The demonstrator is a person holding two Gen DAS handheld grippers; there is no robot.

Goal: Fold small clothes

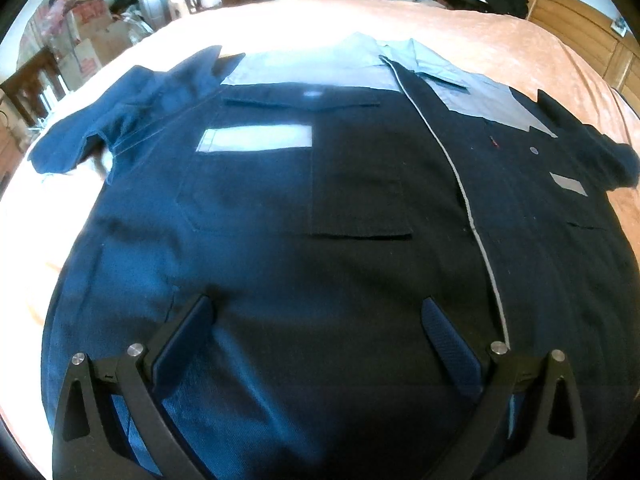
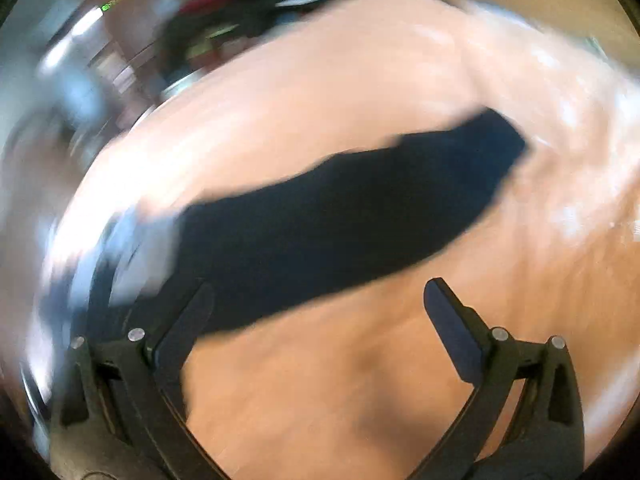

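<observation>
Peach bedspread (image 1: 500,36) covers the whole bed, with clutter and boxes beyond its far edge. Spread flat on it, front up and collar toward the far edge, lies the navy short-sleeved work shirt (image 1: 280,208), both sleeves out to the sides, so I judge it laid out ready for a first fold. My left gripper (image 1: 318,312) hovers over the hem at the near edge, jaws wide apart with nothing between them. My right gripper (image 2: 318,296) is also spread wide and empty, over the bedspread (image 2: 360,380) beside a dark sleeve (image 2: 360,216); that view is motion-blurred.
</observation>
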